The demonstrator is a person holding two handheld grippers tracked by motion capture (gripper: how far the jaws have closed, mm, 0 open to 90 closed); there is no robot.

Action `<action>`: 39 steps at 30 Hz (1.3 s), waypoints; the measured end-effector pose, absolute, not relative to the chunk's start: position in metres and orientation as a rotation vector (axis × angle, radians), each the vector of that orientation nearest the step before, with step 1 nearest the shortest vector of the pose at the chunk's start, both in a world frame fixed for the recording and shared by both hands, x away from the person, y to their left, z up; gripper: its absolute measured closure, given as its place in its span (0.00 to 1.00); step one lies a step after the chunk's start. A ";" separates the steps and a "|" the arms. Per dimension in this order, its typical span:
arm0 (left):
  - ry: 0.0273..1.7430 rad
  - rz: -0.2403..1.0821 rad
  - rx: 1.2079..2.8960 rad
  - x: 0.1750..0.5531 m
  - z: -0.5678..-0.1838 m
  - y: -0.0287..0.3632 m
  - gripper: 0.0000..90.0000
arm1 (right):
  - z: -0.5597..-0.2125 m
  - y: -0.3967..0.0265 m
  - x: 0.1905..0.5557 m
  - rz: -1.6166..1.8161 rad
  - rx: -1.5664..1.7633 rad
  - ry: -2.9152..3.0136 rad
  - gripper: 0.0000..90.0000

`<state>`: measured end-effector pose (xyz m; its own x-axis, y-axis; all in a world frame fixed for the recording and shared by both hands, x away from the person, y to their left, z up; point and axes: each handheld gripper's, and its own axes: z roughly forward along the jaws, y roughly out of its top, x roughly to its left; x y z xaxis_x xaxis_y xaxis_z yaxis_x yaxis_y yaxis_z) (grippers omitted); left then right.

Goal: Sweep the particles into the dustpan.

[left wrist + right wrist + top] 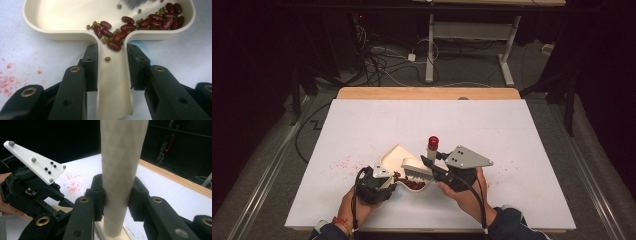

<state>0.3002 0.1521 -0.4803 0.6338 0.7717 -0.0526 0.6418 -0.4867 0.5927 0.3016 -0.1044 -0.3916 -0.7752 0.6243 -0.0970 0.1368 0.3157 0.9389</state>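
A cream dustpan [393, 156] lies on the white table near its front edge. My left gripper [388, 181] is shut on the dustpan's handle [113, 82], one jaw on each side. Dark red kidney beans [150, 21] and small green beans [107, 59] lie heaped at the pan's near wall and at the mouth of the handle. A brush stands upright with its bristled head [416, 169] in the pan. My right gripper [432, 167] is shut on the brush's pale handle [120, 157], which ends in a red cap [433, 140]. The left gripper's body [32, 192] shows close beside it.
Red specks [343, 162] stain the white sheet left of the pan. The table's wooden far edge [427, 93] runs across the back. Beyond it on the floor are cables [377, 60] and another table's white legs [430, 50].
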 end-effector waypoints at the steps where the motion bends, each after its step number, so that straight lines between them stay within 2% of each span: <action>1: 1.097 0.297 2.283 0.300 -0.481 0.153 0.71 | -0.391 -0.106 0.302 1.465 0.679 2.140 0.78; 14: 1.108 0.324 2.294 0.302 -0.484 0.155 0.71 | -0.382 -0.143 0.309 1.445 0.689 2.124 0.78; 32: 1.119 0.331 2.292 0.302 -0.484 0.156 0.70 | -0.379 -0.225 0.317 1.334 0.833 2.035 0.78; 39: 1.128 0.333 2.294 0.303 -0.484 0.154 0.71 | -0.389 -0.216 0.329 1.283 0.898 1.969 0.78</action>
<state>0.3026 0.1537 -0.4835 0.6160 0.7875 -0.0217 0.6496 -0.4921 0.5796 0.3288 -0.2162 -0.3892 -0.5796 0.8046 -0.1292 0.2070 0.2986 0.9316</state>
